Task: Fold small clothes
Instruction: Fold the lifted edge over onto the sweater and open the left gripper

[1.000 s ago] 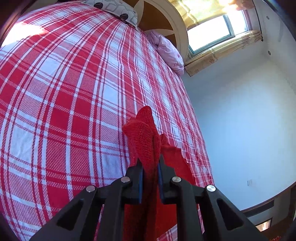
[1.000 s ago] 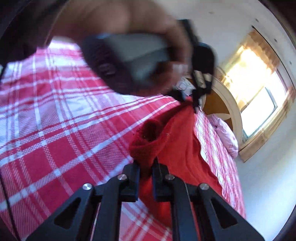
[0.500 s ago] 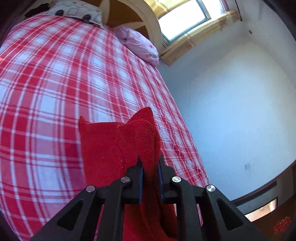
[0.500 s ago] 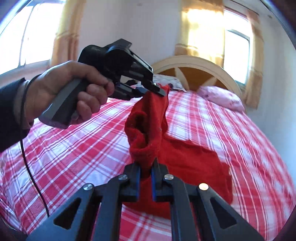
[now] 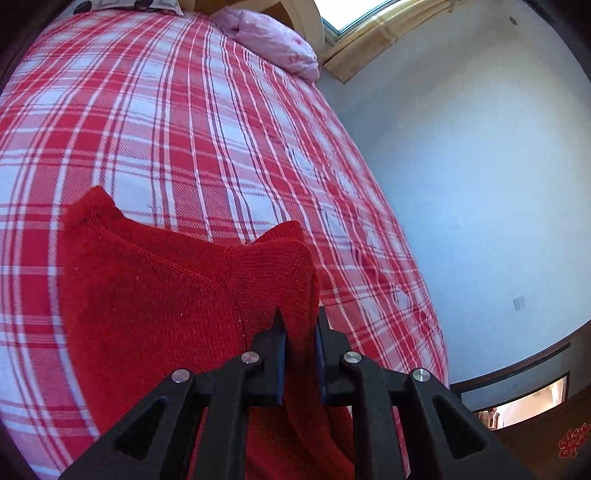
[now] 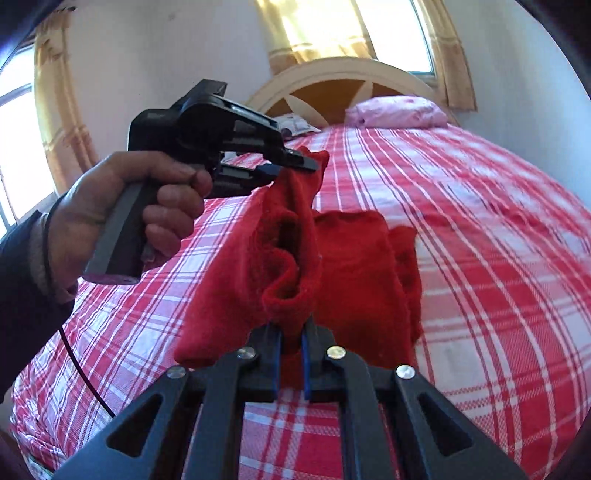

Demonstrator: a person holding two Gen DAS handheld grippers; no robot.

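Note:
A small red knitted garment (image 5: 155, 306) hangs between my two grippers above the red-and-white checked bed (image 5: 184, 122). My left gripper (image 5: 300, 332) is shut on one bunched edge of it. It also shows in the right wrist view (image 6: 291, 164), held in a hand, pinching the garment's upper corner. My right gripper (image 6: 291, 338) is shut on another bunched edge of the red garment (image 6: 354, 266), whose lower part drapes onto the bed (image 6: 498, 240).
A pink pillow (image 5: 273, 40) lies at the head of the bed by a cream arched headboard (image 6: 343, 79). A patterned pillow (image 5: 125, 3) sits beside it. A pale wall (image 5: 480, 166) runs along the bed's right side. Curtained windows (image 6: 332, 29) stand behind.
Both grippers have kept their hold and swung round. The garment has spread wider between them, and its lower part now lies on the bed.

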